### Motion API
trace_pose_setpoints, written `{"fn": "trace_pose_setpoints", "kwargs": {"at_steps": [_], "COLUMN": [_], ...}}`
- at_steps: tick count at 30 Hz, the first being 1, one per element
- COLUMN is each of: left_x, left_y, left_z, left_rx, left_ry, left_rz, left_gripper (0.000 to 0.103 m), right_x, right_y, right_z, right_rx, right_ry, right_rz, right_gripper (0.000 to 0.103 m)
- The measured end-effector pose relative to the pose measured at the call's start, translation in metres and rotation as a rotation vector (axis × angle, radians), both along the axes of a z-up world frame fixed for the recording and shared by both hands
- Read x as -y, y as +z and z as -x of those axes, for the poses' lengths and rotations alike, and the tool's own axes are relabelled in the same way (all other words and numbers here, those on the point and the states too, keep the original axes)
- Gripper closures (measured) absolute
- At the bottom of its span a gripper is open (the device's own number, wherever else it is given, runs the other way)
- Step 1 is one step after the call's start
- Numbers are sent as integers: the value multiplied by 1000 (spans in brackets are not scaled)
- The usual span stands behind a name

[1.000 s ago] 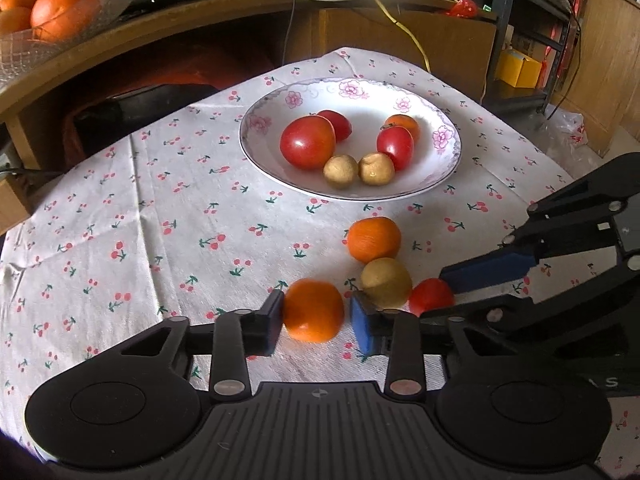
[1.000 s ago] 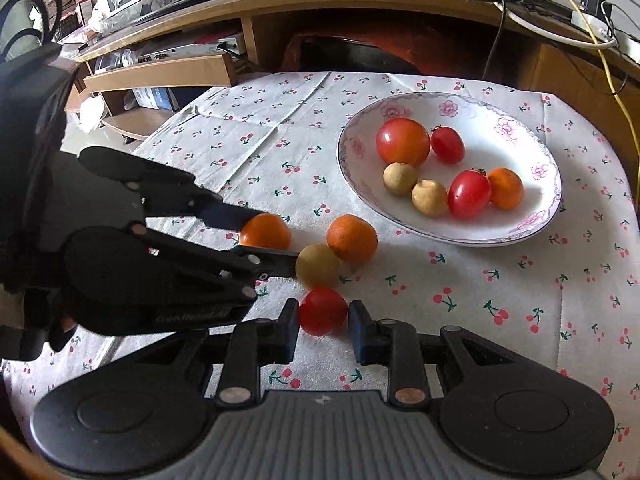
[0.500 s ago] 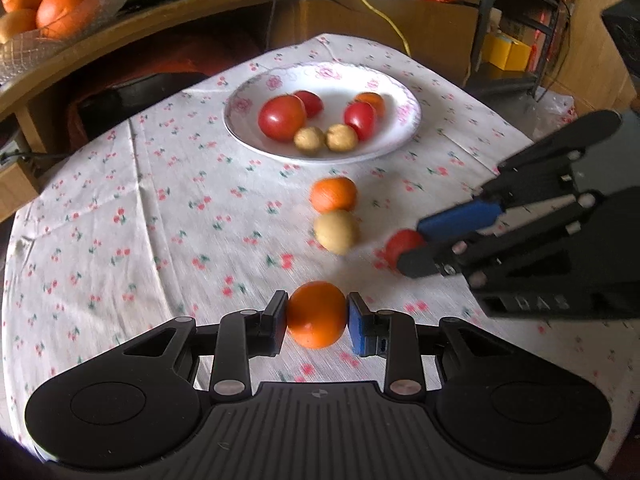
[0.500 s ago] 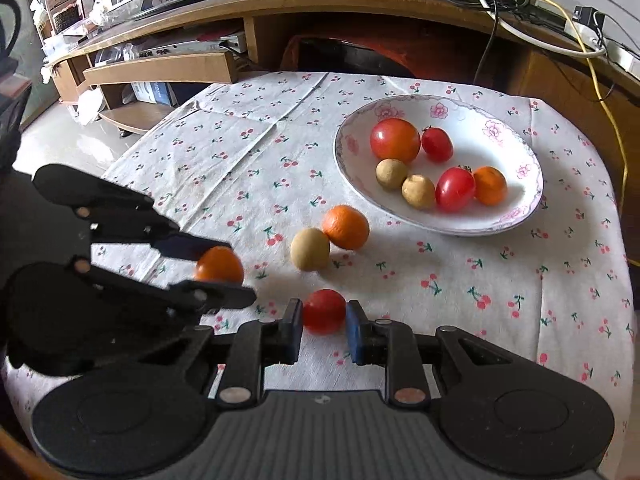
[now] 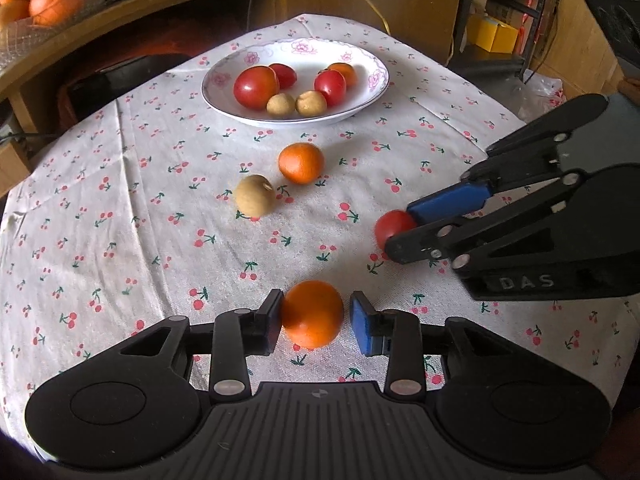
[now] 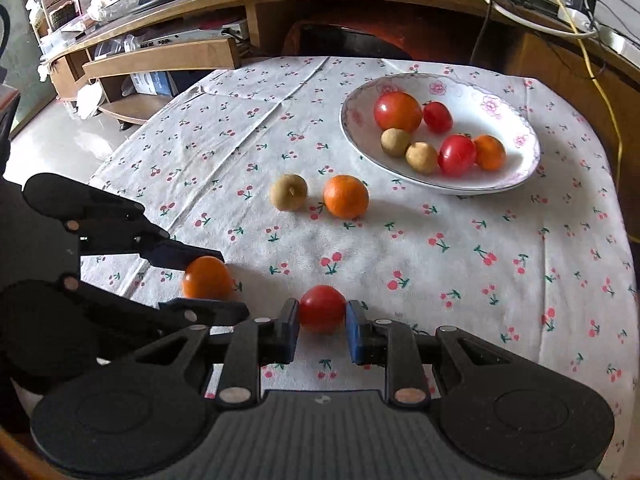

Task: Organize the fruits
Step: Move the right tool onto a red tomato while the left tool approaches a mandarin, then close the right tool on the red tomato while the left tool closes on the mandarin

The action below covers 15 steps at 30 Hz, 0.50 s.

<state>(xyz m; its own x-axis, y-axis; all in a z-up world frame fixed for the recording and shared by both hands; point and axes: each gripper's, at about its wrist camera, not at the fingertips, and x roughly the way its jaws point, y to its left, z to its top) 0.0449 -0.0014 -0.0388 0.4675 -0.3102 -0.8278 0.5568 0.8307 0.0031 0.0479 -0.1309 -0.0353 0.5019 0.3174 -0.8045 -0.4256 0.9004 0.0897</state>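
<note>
The left gripper [image 5: 314,316] brackets an orange [image 5: 312,314]; the left pad touches it, the right pad stands just apart. The right gripper [image 6: 322,316] clamps a red tomato [image 6: 322,309]. The plate [image 6: 516,168] lies ahead of both.

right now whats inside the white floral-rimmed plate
Six fruits lie in the white floral-rimmed plate: one large red tomato, two smaller red tomatoes, two tan round fruits and a small orange. Whatever is beneath them is hidden.
</note>
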Motion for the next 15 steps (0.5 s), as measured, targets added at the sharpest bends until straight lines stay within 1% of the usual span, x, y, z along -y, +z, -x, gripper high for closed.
{"fn": "trace_pose_setpoints", "kwargs": {"at_steps": [1,3,6,10,12,15], "left_x": [0,-1,-4,-5,-3,1], "left_y": [0,-1,-1,-2,-2,-3], "left_z": [0,-1,-1,-2,-1,-2], "left_rx": [1,3,4,-6,-5,3], "left_ry": [0,5,9,9,-1,-11], "left_rz": [2,1,1,4,0,-2], "left_gripper": [57,50,42,35,30,30], "right_x": [-1,-4,-5,-3,-4,-6], "right_y": [-1,-4,-6,-6,-6,-6], "right_z": [-1,-1,-2,-6,-6,-6], "right_rx": [-8,-20,-16,-21,-21,-23], "right_ry": [8,18,23,22,30,31], "right_rz": [1,5,14,-4,-1,7], "right_gripper": [78,78,78,76,75,74]}}
